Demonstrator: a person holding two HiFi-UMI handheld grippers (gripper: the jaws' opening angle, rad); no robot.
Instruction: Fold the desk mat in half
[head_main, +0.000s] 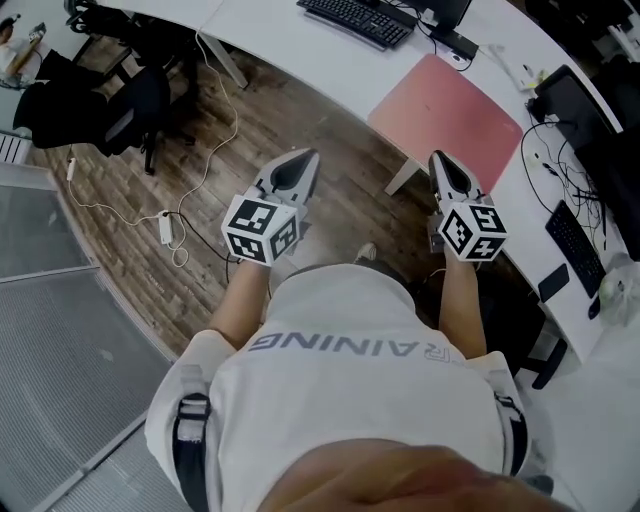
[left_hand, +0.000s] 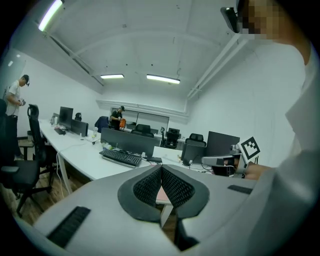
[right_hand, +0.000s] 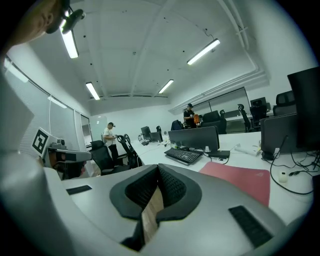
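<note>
Wood-plank floor (head_main: 270, 120) fills the middle of this office, with a long white bench (head_main: 300, 55) curving round the far side and a black office chair (head_main: 120, 110) standing off to the left. On that bench lies the red desk mat (head_main: 445, 110), flat and not yet folded, its near edge along the bench's near edge, a black keyboard (head_main: 355, 20) beyond it on the far left and a tangle of cables (head_main: 555, 160) to its right. The person stands short of the bench with both tools held out in front of the body, over the floor and apart from the mat. The left gripper (head_main: 303, 158) has its jaws pressed together with nothing between them, and the right gripper (head_main: 442, 160) is the same, closed and empty. To my eye the step in hand is the approach. Done well, I would say, both sets of jaws open before they arrive, each takes one near corner of the mat and pinches the mat alone, then the two rise together and carry that edge over to meet the far one, so the fold runs square. The keyboard and the cables look close enough to snag, so a low, even lift seems wise. As for containers, I see no box, tray or bin anywhere near the mat.
</note>
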